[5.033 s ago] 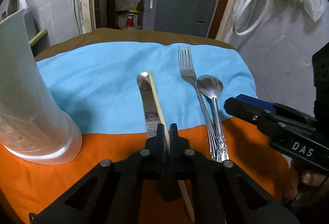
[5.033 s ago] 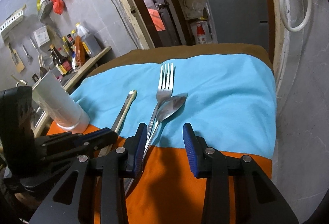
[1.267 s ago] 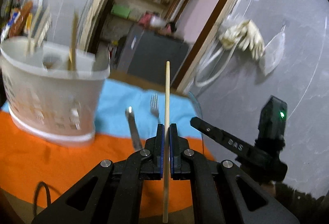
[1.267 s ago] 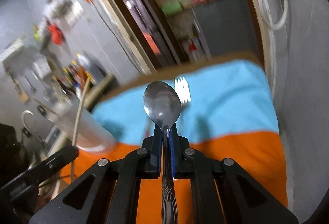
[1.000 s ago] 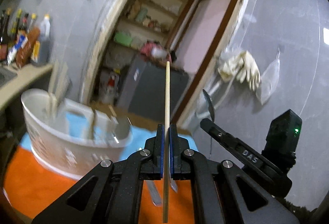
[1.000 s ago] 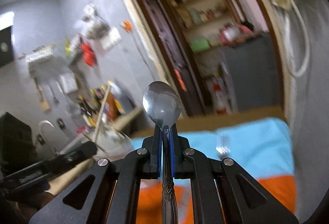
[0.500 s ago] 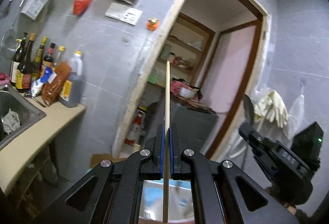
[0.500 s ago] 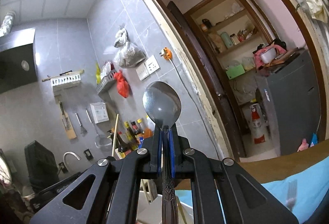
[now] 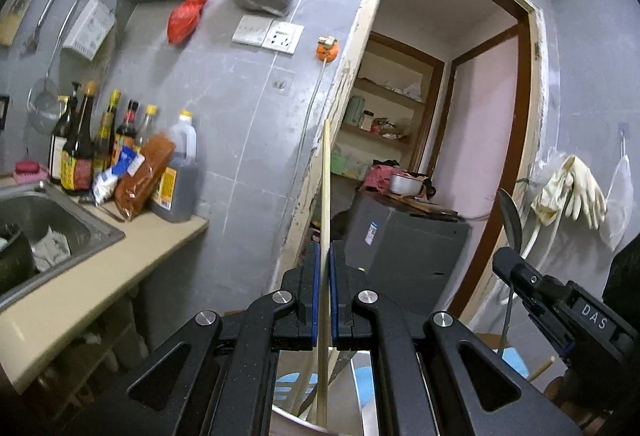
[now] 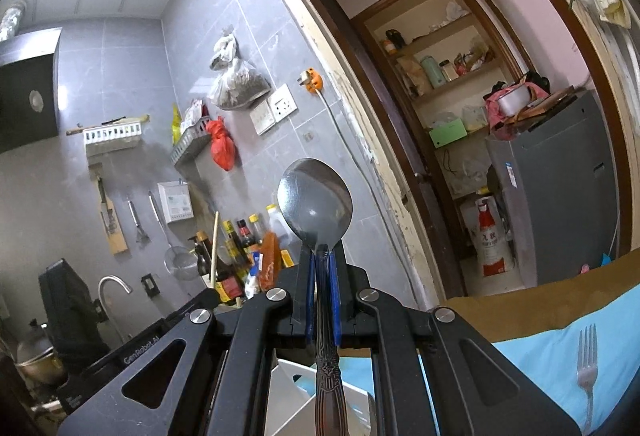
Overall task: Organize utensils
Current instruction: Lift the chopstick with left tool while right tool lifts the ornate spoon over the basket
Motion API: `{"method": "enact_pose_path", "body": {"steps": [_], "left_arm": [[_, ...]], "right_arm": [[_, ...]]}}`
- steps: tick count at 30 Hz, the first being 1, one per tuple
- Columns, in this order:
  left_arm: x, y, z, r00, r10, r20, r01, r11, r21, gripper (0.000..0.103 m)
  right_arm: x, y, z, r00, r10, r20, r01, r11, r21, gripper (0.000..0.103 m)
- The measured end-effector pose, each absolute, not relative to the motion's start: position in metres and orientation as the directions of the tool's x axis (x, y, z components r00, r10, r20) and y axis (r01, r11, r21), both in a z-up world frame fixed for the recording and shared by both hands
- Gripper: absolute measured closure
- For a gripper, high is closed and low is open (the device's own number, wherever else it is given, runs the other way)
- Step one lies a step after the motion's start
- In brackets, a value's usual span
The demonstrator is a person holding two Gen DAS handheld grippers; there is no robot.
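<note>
Both grippers hold utensils upright above the white holder.

Only the right view shows the table (image 10: 560,332) with the fork (image 10: 586,360) lying near its far edge. Right gripper (image 10: 323,300) pinches the spoon (image 10: 316,207); left gripper (image 9: 324,300) pinches the chopstick (image 9: 325,220), whose lower end is at the holder (image 9: 360,392) rim.

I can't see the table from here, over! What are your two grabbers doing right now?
Left gripper jaws shut on chopstick, upright. Right gripper jaws shut on spoon, bowl up. White holder below both. Fork on blue cloth. Nothing blocking.
</note>
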State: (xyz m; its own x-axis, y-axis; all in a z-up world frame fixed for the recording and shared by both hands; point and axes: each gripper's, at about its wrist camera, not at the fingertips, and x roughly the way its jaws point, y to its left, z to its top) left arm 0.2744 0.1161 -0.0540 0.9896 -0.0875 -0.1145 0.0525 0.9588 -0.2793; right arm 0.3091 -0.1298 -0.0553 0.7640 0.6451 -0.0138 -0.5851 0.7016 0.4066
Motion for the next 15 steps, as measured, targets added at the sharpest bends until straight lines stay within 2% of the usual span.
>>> {"method": "enact_pose_path", "body": {"steps": [8, 15], "left_arm": [[0.271, 0.097, -0.071, 0.997, -0.032, -0.070, 0.018, 0.982, -0.188, 0.101], [0.271, 0.094, -0.085, 0.999, -0.013, -0.052, 0.004, 0.986, -0.169, 0.101]], "right_arm": [[0.306, -0.127, -0.063, 0.775, 0.632, 0.003, -0.581, 0.709, 0.399, 0.098], [0.295, -0.117, -0.069, 0.791, 0.612, 0.005, -0.583, 0.751, 0.311, 0.098]]}}
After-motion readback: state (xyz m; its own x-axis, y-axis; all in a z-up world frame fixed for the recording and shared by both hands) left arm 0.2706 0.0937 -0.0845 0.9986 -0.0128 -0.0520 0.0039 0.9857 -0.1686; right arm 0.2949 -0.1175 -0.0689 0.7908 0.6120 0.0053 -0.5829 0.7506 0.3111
